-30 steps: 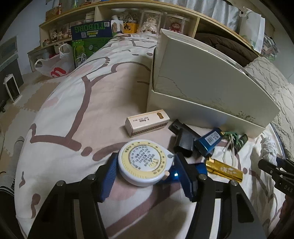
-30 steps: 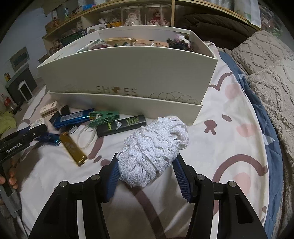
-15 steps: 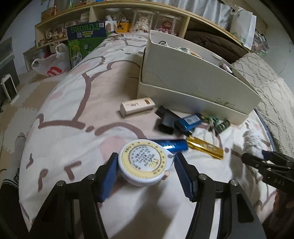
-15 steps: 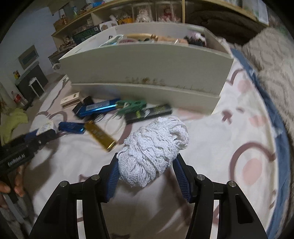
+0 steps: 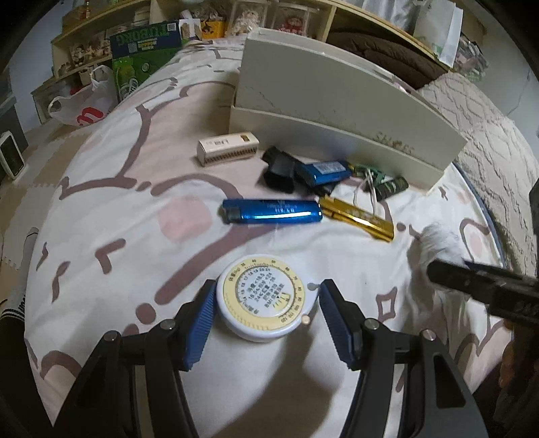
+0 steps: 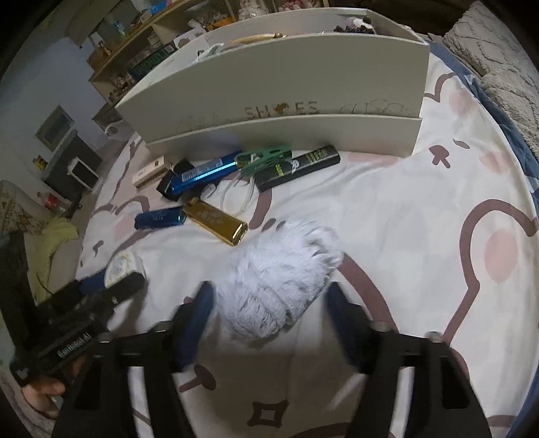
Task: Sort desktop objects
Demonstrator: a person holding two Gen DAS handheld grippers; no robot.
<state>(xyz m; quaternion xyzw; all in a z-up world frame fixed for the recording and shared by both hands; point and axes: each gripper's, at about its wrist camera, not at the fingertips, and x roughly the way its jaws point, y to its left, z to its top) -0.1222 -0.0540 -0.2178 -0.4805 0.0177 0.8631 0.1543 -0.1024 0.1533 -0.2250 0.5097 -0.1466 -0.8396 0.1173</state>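
Tape measure: a round white tape measure (image 5: pixel 261 301) with a yellow dial face sits between the blue pads of the left claw (image 5: pixel 264 318), gripped on both sides, low over the bed at the near edge of the left wrist view.
Yarn ball: a fluffy white yarn ball (image 6: pixel 279 283), blurred, lies on the bed between the fingers of the right claw (image 6: pixel 269 315).
Right claw: its jaws have just been opening and now stand wide, with a gap on each side of the yarn ball, so the pads do not press on it.
Left claw: narrow, closed on the tape measure; a hand (image 6: pixel 42 392) holding it shows at the lower left of the right wrist view.
Loose things: farther up the bed, a blue lighter (image 5: pixel 271 211) lies flat with a gold lighter (image 5: pixel 357 218) just to its right, end to end.
Far cluster: beyond them, close against the box, lie a small white carton (image 5: pixel 227 148), a black case (image 5: pixel 279 166), a second blue lighter (image 5: pixel 325 170), a green clip (image 6: pixel 264 158) with white cord, and a black tube (image 6: pixel 298 167) with green print.
Box: a cream shoe box (image 6: pixel 286 84), printed with the word SHOES, stands open at the far side of the bed with assorted things inside; what they are is hard to tell.
Bed: a white bedspread (image 6: pixel 387 209) with a brown and pink cartoon pattern carries everything.
Background: wooden shelves (image 5: pixel 337 20) crowded with small items run along the far wall.
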